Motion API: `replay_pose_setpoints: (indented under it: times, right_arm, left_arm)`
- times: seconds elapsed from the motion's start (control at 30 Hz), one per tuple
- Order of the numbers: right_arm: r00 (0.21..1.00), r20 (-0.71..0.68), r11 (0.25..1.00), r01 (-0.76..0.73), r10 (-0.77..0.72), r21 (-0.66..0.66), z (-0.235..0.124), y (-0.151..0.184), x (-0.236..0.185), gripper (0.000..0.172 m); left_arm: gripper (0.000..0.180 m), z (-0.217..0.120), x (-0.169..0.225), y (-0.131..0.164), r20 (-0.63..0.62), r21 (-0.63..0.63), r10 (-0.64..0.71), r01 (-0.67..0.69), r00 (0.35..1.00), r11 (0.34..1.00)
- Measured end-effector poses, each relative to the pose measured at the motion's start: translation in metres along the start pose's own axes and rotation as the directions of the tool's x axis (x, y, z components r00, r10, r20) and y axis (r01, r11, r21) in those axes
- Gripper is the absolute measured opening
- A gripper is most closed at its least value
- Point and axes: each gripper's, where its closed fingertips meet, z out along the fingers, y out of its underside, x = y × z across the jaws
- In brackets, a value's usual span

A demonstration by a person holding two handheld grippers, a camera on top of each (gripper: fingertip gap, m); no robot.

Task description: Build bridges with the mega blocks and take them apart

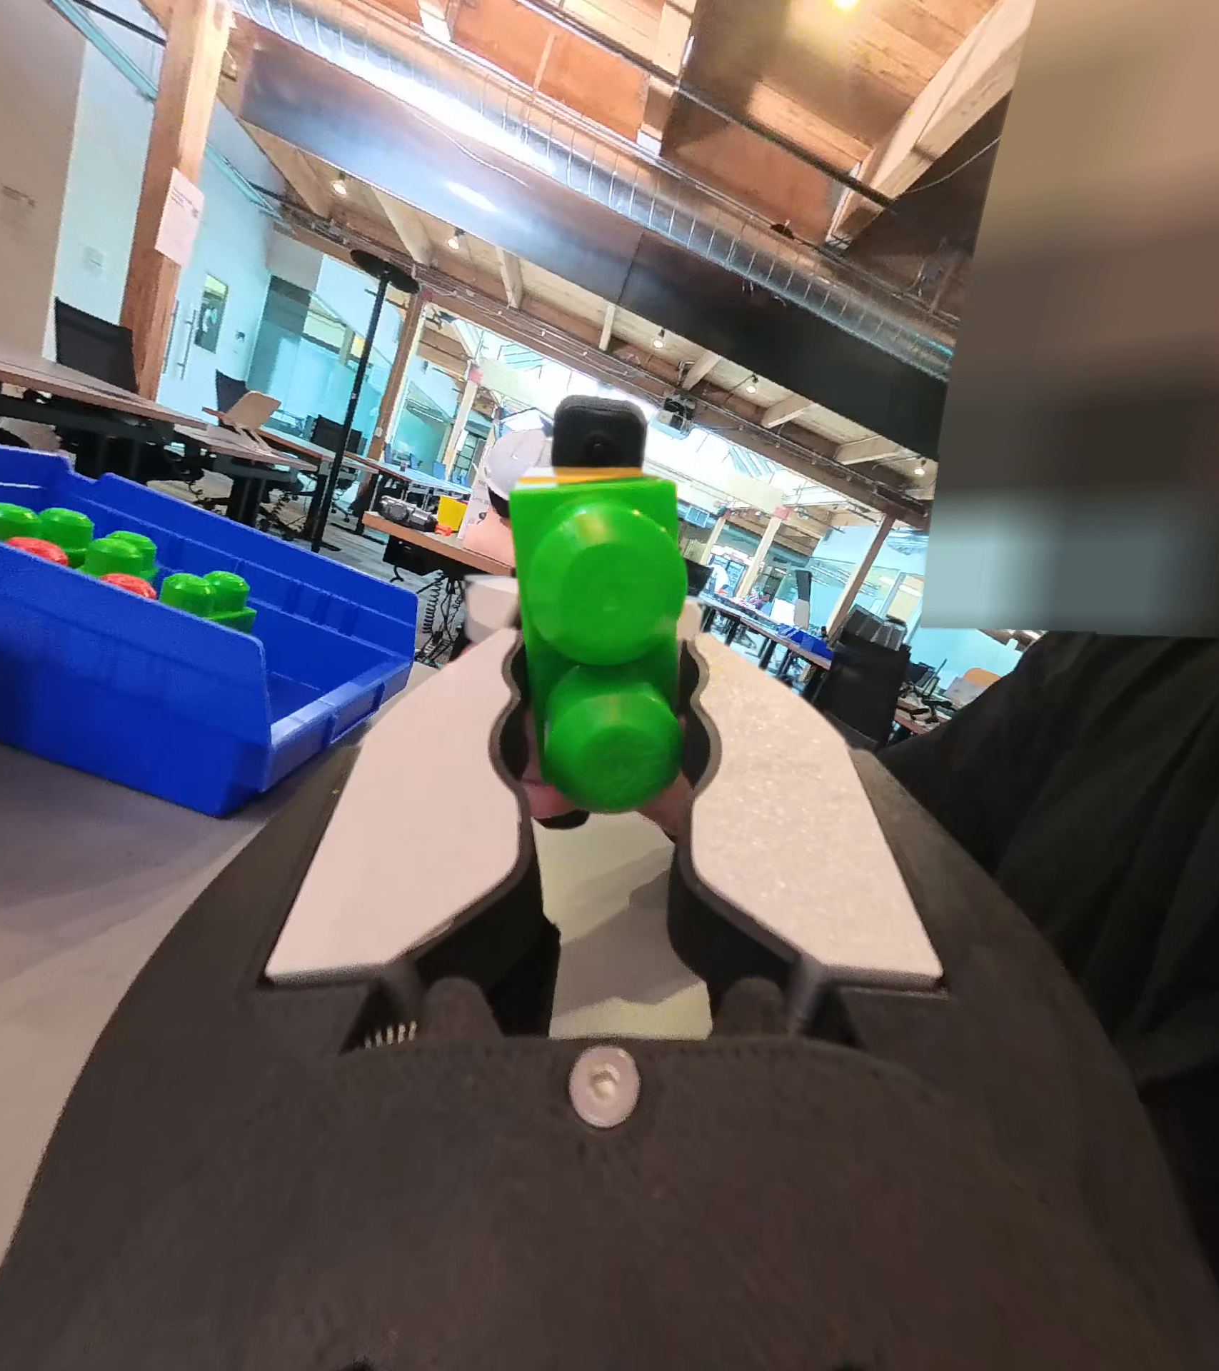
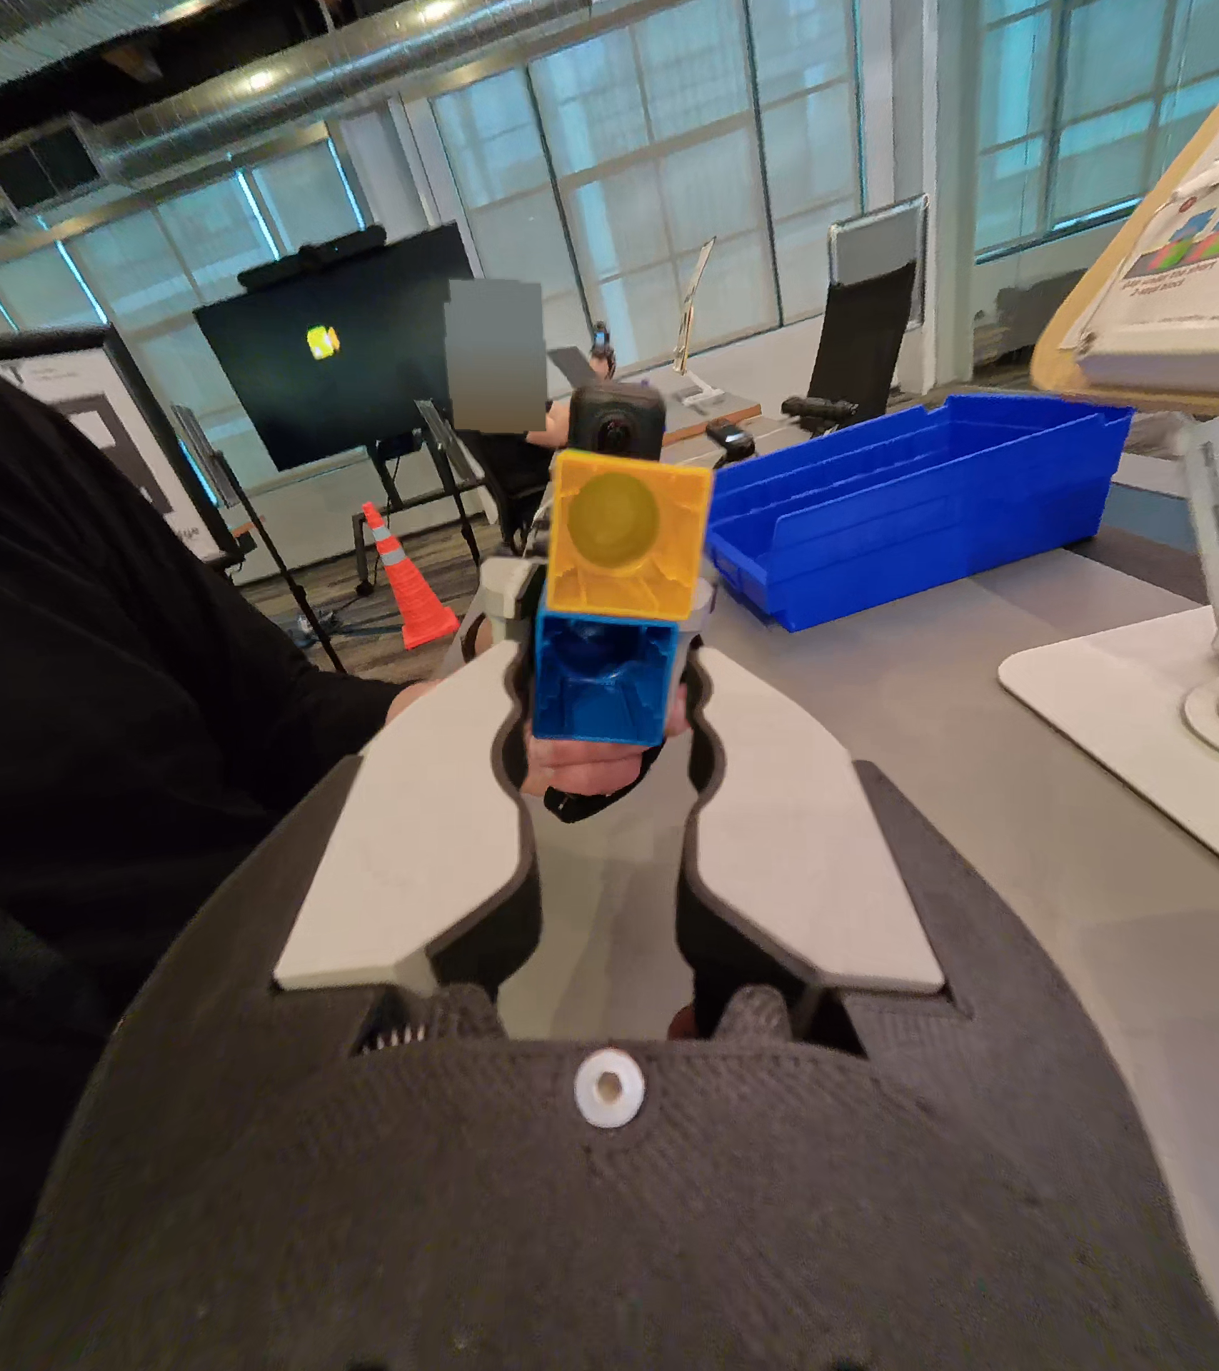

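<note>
Green plastic two-stud block (image 1: 602,645) is clamped in the left gripper (image 1: 602,712), studs toward the camera; the blue plastic block (image 2: 602,682), with a yellow block (image 2: 628,541) just above it, is clamped in the right gripper (image 2: 602,705), hollows toward the camera. The grippers are held facing each other, probably so the pieces can be pulled apart or pressed together.

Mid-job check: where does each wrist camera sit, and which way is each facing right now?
Left wrist view: on the left gripper, tilted up towards the ceiling; its fingers clamp a green two-stud plastic block; dark sleeve at right.
Right wrist view: on the right gripper, facing the windows; it grips a blue hollow block beside a yellow hollow block; dark sleeve at left.
Shared: the grippers face each other over the grey table; each sees the other's camera.
</note>
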Motion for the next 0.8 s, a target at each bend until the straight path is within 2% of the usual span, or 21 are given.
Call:
replay_pose_setpoints:
  times: [0.03,0.13,0.3,0.43,0.8]
  right_arm:
    - [1.000,-0.011,1.000,-0.003,0.003,0.027,-0.003,-0.005,0.002,0.048]
    - [0.999,-0.026,0.997,0.023,-0.021,0.077,-0.011,-0.016,0.004,0.051]
    - [1.000,-0.012,0.997,0.023,-0.022,0.072,-0.004,-0.011,-0.001,0.036]
    - [1.000,-0.010,0.998,0.022,-0.022,0.051,-0.001,-0.007,-0.002,0.036]
    - [1.000,0.018,0.998,-0.011,0.010,0.056,0.001,-0.006,-0.005,0.036]
  left_arm:
    - [0.038,0.000,0.001,0.000,-0.010,-0.007,0.002,-0.002,1.000,1.000]
    - [0.037,0.001,0.000,0.006,-0.007,-0.047,0.006,-0.007,1.000,0.999]
    - [0.037,0.009,-0.001,0.018,-0.021,-0.085,-0.032,0.030,0.999,0.996]
    - [0.042,0.006,0.002,0.009,-0.040,-0.045,-0.028,0.026,0.999,0.999]
    - [0.036,0.007,0.000,0.012,0.034,-0.105,0.081,-0.077,0.996,0.991]
